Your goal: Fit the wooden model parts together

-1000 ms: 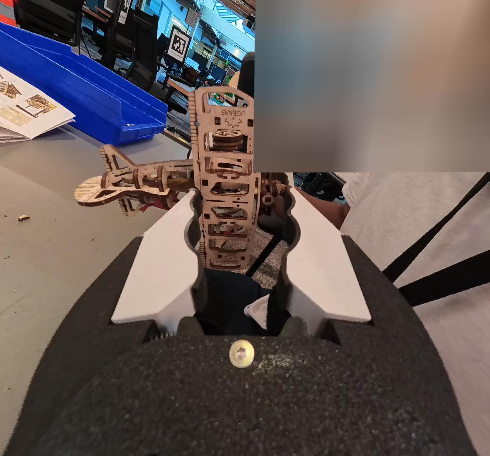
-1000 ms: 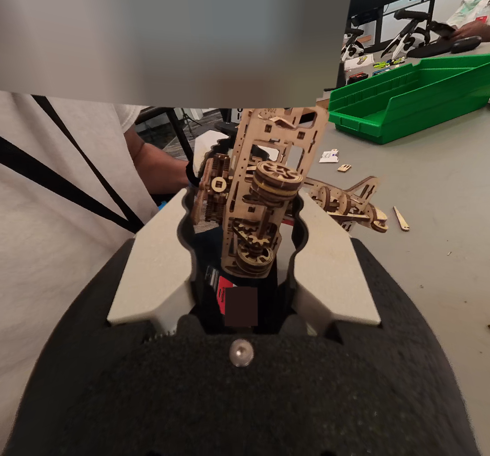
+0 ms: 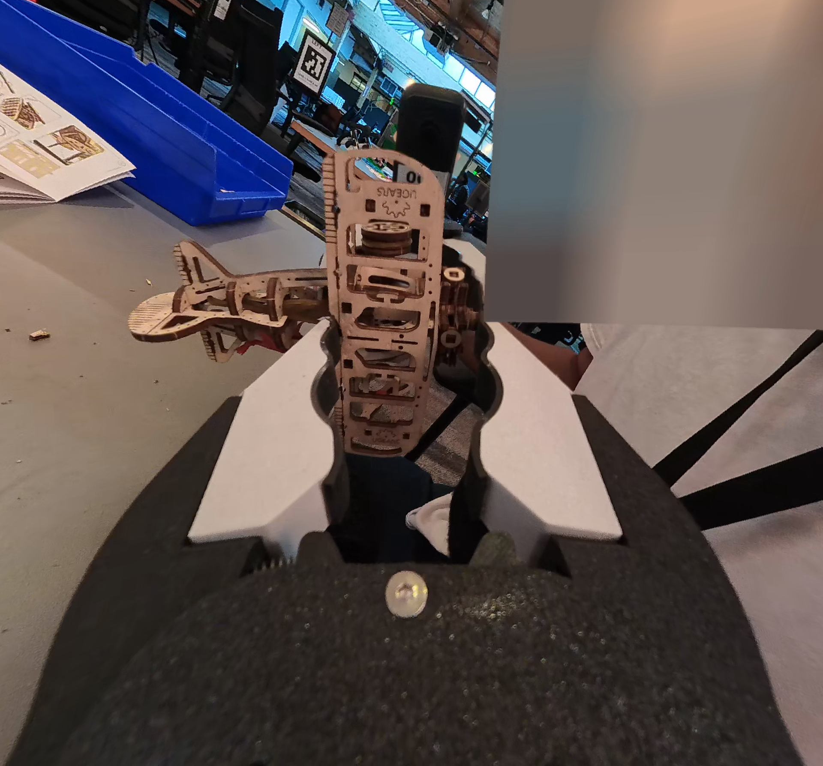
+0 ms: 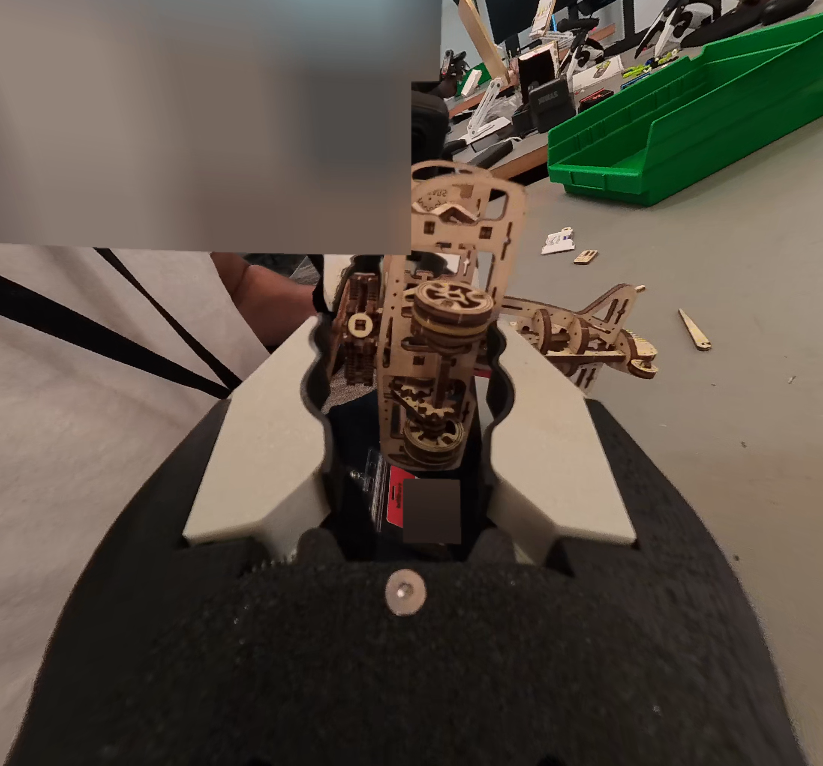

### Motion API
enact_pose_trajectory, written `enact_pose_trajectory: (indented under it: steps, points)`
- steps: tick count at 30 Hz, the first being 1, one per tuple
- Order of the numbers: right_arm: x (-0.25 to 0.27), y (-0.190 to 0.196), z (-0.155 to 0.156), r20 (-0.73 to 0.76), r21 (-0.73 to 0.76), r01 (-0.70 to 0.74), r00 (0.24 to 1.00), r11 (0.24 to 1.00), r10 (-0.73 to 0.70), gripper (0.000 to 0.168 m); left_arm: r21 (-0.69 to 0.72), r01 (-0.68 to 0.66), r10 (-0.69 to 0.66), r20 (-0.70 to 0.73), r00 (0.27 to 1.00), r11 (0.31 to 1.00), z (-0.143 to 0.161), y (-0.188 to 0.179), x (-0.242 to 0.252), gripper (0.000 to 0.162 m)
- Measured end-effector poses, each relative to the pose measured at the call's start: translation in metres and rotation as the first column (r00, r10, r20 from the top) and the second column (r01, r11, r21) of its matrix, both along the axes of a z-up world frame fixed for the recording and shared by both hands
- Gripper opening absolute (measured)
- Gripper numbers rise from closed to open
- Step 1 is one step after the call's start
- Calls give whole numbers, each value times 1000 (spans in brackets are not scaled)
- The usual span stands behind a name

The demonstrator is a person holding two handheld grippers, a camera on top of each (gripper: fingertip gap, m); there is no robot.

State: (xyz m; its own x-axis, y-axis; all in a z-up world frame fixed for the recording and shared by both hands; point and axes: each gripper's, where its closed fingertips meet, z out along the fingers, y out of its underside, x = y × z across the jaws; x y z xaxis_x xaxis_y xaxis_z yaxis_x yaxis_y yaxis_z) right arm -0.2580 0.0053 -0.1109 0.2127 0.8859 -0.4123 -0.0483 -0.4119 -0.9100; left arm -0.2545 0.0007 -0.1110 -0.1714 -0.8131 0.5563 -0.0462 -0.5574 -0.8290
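Observation:
A wooden model plane [image 3: 383, 335] hangs over the grey table's [image 3: 89, 433] edge, wings upright, tail [image 3: 200, 304] pointing left. My left gripper [image 3: 407, 330] has the wing between its white fingers; the toothed wing edge lies against the left finger and the engine sits by the right fingertip. It appears shut on the model. The right wrist view shows the plane's underside [image 4: 445, 313] with wheels and gears. My right gripper [image 4: 407, 326] faces it from the other side, the model between its fingers, with a dark gap on the left. I cannot tell whether it grips.
A blue bin [image 3: 156, 121] and an instruction booklet [image 3: 49, 143] lie at the left. A green bin [image 4: 668, 130] stands at the right rear. Loose wooden bits [image 4: 694, 330] [image 4: 585, 256] lie on the table. A person in a white shirt [image 3: 712, 433] is close behind. Less than 4 cm separates the two grippers' tips.
The right gripper has swung, so the background has shifted and the model stands more upright in its view. The model sits unchanged between the left fingers.

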Motion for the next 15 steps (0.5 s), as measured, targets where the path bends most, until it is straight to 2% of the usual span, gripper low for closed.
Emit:
enact_pose_trajectory:
  steps: [15]
  points:
    - [0,-2,-2,29,23,-15,999,1000,15,66,49,-2,3,-10,1000,999,-2,-2,-1,58]
